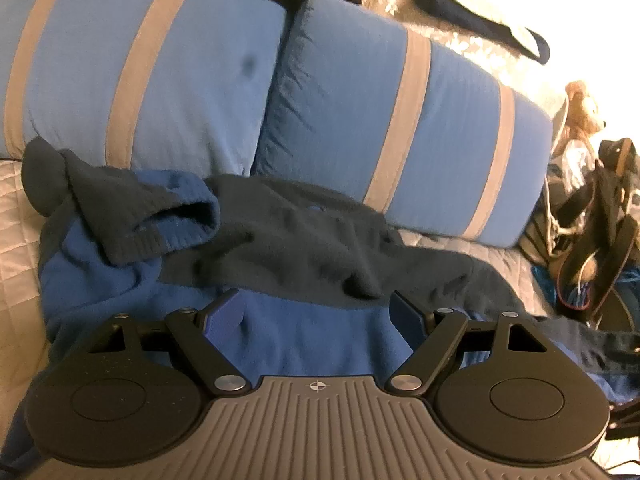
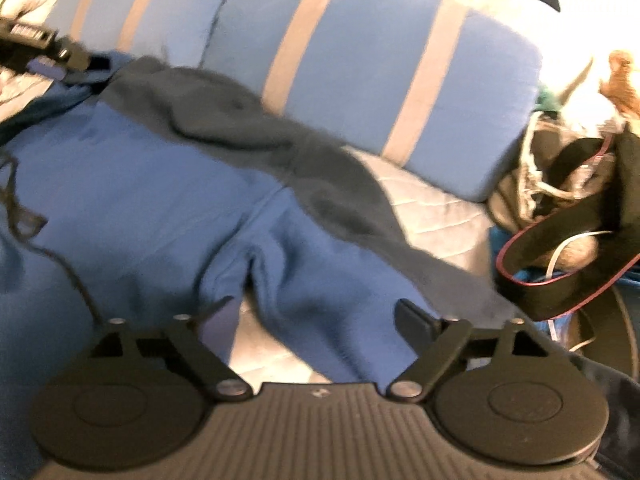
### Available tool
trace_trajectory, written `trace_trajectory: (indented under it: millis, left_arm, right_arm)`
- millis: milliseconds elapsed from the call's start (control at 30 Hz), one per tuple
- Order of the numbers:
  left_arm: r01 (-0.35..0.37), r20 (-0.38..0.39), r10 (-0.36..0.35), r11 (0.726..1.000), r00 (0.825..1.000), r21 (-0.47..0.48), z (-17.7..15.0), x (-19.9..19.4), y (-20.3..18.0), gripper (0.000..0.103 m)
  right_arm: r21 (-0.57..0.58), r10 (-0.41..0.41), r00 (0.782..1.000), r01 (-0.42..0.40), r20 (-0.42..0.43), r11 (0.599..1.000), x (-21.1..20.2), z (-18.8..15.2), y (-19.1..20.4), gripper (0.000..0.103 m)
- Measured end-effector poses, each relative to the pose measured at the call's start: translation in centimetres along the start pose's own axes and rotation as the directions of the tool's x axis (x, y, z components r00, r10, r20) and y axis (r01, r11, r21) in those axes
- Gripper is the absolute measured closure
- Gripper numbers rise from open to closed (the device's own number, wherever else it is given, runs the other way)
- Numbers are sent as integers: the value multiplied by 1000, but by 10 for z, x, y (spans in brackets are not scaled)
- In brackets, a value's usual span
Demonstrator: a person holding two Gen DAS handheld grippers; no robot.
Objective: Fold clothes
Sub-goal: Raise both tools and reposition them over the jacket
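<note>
A blue and dark navy fleece garment (image 1: 300, 344) lies crumpled on the quilted bedcover (image 1: 16, 220), its dark cuffed sleeve (image 1: 160, 220) folded back on top. My left gripper (image 1: 316, 316) hovers over the blue cloth, jaws wide apart and gripping nothing. In the right wrist view the same garment (image 2: 140, 192) spreads flatter, with a blue sleeve (image 2: 320, 280) running toward the camera. My right gripper (image 2: 316, 320) stands open above that sleeve, its pads clear of the cloth. A black device at the top left looks like the left gripper (image 2: 44, 48).
Two blue pillows with grey stripes (image 1: 168, 80) (image 1: 420, 128) lean behind the garment. A black bag with red trim (image 2: 560, 264) and tangled clutter sit off the bed's right edge. A thin black cord (image 2: 60, 256) lies across the cloth at left.
</note>
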State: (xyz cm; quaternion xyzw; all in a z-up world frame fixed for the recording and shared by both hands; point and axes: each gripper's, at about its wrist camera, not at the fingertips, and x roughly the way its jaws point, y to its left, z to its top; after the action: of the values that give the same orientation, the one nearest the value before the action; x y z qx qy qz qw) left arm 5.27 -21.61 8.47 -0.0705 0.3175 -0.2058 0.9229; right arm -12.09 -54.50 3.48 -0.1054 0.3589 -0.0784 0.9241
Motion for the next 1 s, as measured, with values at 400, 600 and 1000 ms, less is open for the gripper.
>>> trace_trajectory:
  millis: [400,600,1000]
  left_arm:
    - [-121,147,119,993,982,0,33,-61,8,23]
    - [-182,227,167,982,959,47,72,-120,15,23]
    - [-281,272,279,959,921,-34,99,-158,47,23]
  right_arm:
    - [21,-20,946,14,322,1000,-53,100,35,0]
    - [46,-2,849,-26,528,999,-94,152,60,0]
    - [93,47,840,-115,541,989,-108,200,101,0]
